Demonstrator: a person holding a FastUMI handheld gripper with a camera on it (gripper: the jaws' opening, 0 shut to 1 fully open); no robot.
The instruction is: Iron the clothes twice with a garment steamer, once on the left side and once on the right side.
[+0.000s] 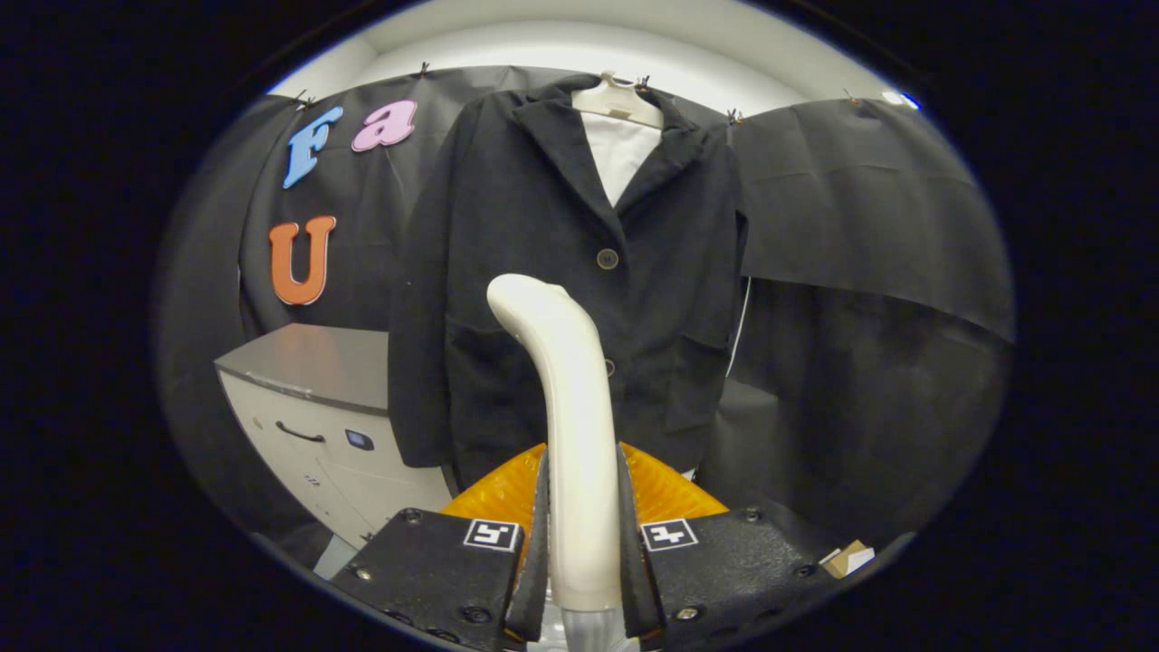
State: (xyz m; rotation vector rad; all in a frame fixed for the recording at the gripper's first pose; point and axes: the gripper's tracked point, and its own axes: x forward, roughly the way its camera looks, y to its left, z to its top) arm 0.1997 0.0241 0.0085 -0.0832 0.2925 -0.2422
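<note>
A dark jacket (543, 272) hangs on a white hanger (620, 100) against the booth's wall, straight ahead of me, with a white shirt (620, 154) showing at its collar. My gripper (579, 543) is shut on the white handle of the garment steamer (566, 407). Both black fingers (539, 543) press on the handle's sides. The handle rises between them and curves toward the left at its top, in front of the jacket's lower middle. The steamer's orange body (670, 489) shows just beyond the fingers.
A white cabinet (308, 426) with a grey top and a drawer handle stands at the left, below the jacket's sleeve. A white cord (738, 326) hangs by the jacket's right edge. Small cardboard scraps (847, 557) lie low at the right.
</note>
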